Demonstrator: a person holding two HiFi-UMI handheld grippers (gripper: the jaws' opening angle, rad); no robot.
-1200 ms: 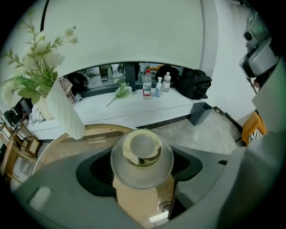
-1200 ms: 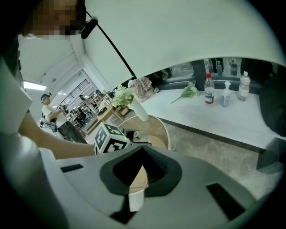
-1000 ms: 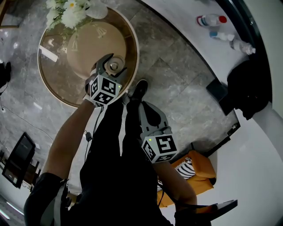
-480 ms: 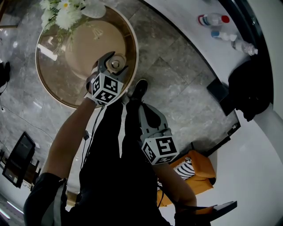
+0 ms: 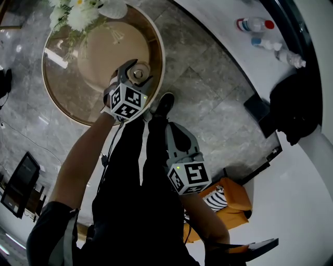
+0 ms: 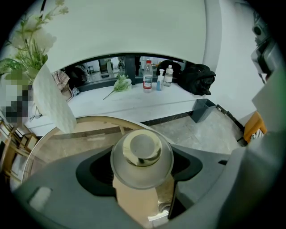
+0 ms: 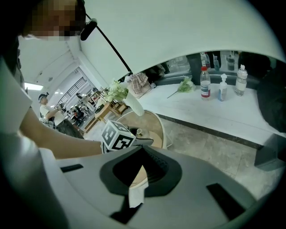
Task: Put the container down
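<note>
The container (image 5: 138, 74) is a small clear jar with a round lid and a gold knob. My left gripper (image 5: 136, 70) is shut on it over the near right part of the round glass table (image 5: 66, 89). In the left gripper view the container (image 6: 142, 156) fills the space between the jaws, with the table's rim (image 6: 94, 120) behind it. Whether it touches the tabletop is not visible. My right gripper (image 5: 171, 127) hangs lower, beside the person's dark trouser leg, jaws together with nothing held. The right gripper view shows the left gripper's marker cube (image 7: 118, 136) over the table (image 7: 156, 125).
A white vase of flowers (image 5: 83, 11) stands at the table's far edge. Bottles (image 5: 250, 24) sit on a white counter (image 6: 134, 100) beyond it, beside a dark bag (image 5: 294, 104) and a grey bin (image 6: 203, 109). An orange bag (image 5: 229, 205) lies on the grey stone floor.
My left gripper has edged slightly farther over the table with the container still in it. My right gripper has hardly moved.
</note>
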